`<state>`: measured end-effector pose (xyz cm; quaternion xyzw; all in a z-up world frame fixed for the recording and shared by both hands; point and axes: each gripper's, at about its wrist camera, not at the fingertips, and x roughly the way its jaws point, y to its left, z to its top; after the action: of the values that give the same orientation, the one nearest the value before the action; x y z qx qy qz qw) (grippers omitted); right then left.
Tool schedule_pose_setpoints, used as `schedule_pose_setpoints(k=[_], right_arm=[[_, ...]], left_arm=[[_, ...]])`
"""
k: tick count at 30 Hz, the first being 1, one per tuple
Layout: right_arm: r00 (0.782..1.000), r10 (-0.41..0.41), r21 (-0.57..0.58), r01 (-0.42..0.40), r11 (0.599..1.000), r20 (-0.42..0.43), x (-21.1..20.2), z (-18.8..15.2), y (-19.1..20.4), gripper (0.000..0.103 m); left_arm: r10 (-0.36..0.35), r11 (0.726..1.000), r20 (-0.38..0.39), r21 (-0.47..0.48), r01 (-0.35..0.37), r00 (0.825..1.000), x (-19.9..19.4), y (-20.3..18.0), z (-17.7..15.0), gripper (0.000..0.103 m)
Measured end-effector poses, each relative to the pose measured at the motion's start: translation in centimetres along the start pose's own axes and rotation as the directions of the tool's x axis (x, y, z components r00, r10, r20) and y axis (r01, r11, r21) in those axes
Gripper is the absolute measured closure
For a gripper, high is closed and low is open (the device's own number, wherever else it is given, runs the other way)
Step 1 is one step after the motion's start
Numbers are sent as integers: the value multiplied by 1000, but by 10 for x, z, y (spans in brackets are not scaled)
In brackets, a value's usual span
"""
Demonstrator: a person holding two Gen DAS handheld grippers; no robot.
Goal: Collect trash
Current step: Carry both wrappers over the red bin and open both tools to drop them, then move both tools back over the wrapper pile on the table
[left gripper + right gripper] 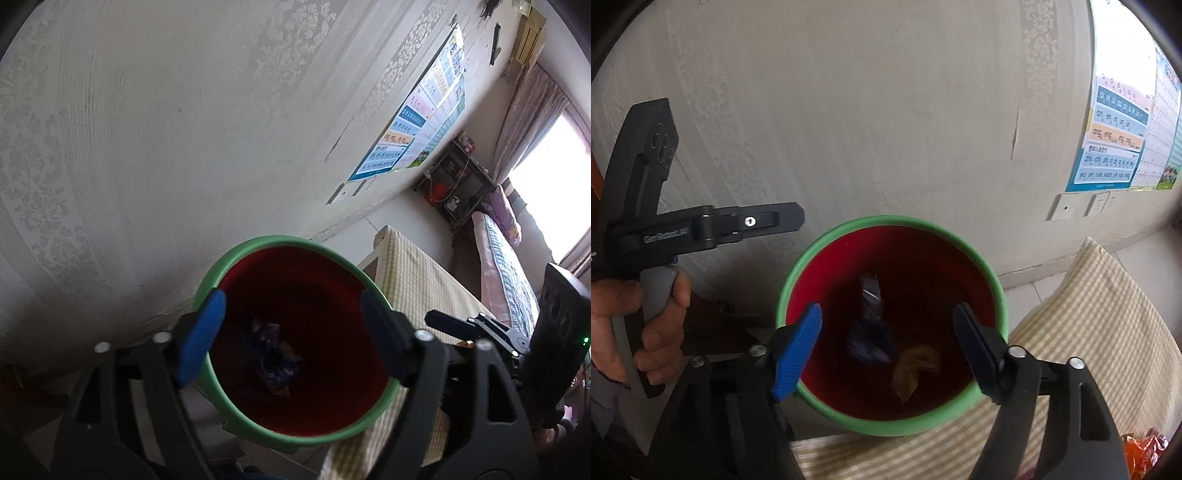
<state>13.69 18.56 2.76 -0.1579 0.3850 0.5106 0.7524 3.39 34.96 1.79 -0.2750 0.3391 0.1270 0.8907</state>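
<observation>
Both sets of tongs hang over a red bin with a green rim (997, 288), which fills the lower centre of each wrist view and stands against a patterned wall (147, 129), beside a surface under a yellow checked cloth (1108, 332). The right tongs (888, 349) stand wide apart with nothing between them, and the left tongs (291, 334) are just as widely spread and equally empty. Down in the bin lie a dark blue wrapper (868, 332) and a crumpled brownish scrap (916, 365); only the wrapper (275, 360) is clear in the left view. An orange packet (1145, 448) shows at the lower right edge of the right view, on the checked cloth, and it may be the next piece to collect. By the look of it a drop has just been made. To do this step well, each tool should be lifted straight up clear of the rim without nudging the bin, then carried to the next item with the fingers left spread. A phonics poster (1115, 129) hangs at right.
</observation>
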Motion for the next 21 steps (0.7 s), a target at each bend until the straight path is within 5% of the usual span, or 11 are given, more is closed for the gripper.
schedule_pose_setpoints(k=[3,8,21], right_arm=[[999,-32,6,32,999,11,-7,-3,-5,14],[996,-89,28,88,996,18,-21,-13,-9,9],[980,-196,184,189,965,22,-96,-72,-35,7]], left_arm=[[33,999,24,-1,-33,999,-6,-3,-3,5],[86,996,7,15,-86,996,-10,-16,-10,5],[91,991,15,93,-92,996,-32,-76,-52,5]])
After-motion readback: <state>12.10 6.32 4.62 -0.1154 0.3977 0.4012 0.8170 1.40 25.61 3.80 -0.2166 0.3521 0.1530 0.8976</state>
